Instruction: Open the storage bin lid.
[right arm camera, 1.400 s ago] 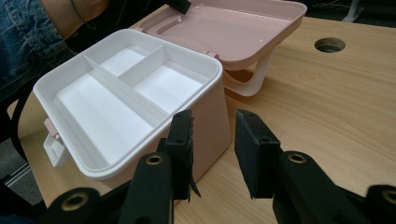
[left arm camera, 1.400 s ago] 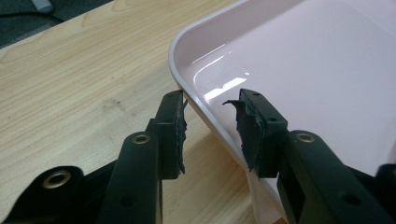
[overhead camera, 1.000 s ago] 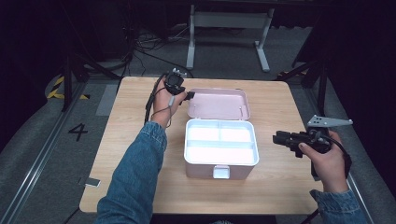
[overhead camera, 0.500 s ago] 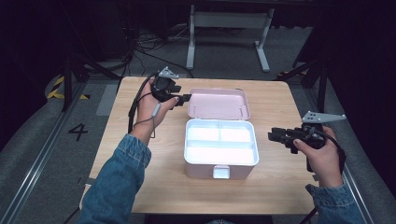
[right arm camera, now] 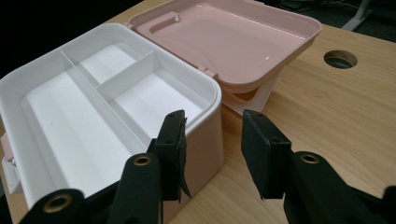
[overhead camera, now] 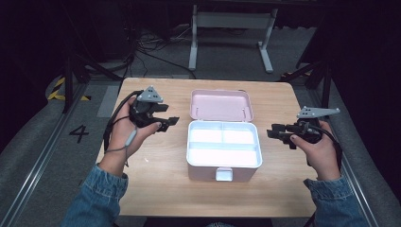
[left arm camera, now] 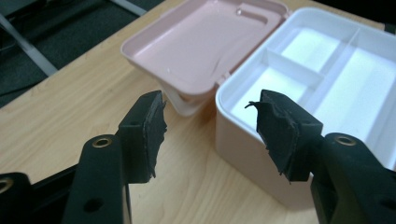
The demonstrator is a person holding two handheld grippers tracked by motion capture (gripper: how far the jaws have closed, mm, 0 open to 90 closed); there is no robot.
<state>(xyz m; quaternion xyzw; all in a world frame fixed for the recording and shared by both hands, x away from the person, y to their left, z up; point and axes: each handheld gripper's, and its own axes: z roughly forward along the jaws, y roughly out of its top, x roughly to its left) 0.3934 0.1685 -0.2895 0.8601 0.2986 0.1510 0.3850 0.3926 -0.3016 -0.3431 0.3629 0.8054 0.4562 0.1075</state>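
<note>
We log the box (overhead camera: 223, 150) at table (overhead camera: 161, 189) centre, its lid (overhead camera: 221, 105) swung fully back and lying flat at 12 o'clock of the white tray. The tray has three compartments, one long and two short.

Left gripper (overhead camera: 171, 122): at 9 o'clock of the box, near the lid's left edge, held above the table. We see its jaws apart in the left gripper view (left arm camera: 205, 135), nothing between the pads; they have just been opening. The pads touch nothing; the box corner lies beyond them.

Right gripper (overhead camera: 274, 133): at 3 o'clock of the box, just beside the tray's right wall. In the right gripper view (right arm camera: 212, 149) we see the jaws parted, bare table and the box corner showing through the gap, no contact with either pad. These jaws too have just been opening.
</note>
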